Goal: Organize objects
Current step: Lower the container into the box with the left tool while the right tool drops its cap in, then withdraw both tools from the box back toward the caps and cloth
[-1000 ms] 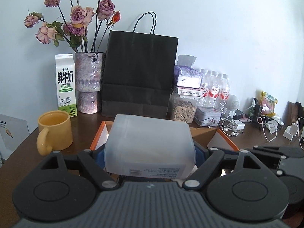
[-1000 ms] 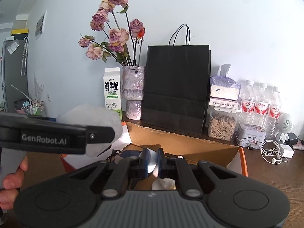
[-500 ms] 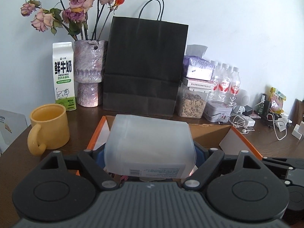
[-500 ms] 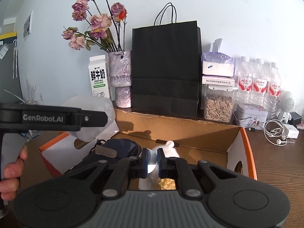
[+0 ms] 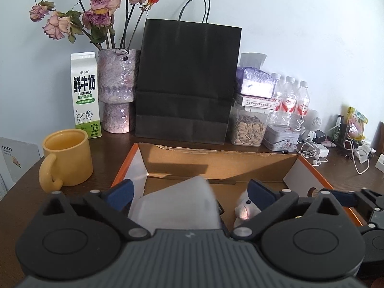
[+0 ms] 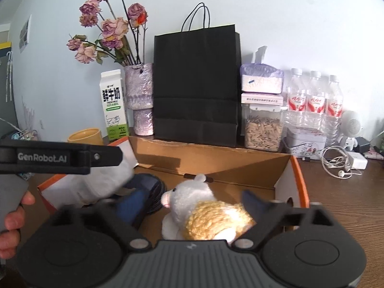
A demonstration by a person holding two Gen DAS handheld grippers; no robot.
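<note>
Two tools are opening over the orange-edged cardboard box [image 5: 240, 163]. The left tool [image 5: 189, 192] lets go of the cloudy plastic tub [image 5: 177, 206]. The right tool [image 6: 189, 204] frees the fluffy white-and-yellow toy sheep [image 6: 204, 206], both inside. Far behind stands a black paper bag [image 5: 189, 81].

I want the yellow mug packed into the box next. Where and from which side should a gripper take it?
Grip the yellow mug across its open rim or body, coming from above or from the box side. It stands upright, and its handle juts toward the camera on the left, so that side is awkward.
</note>
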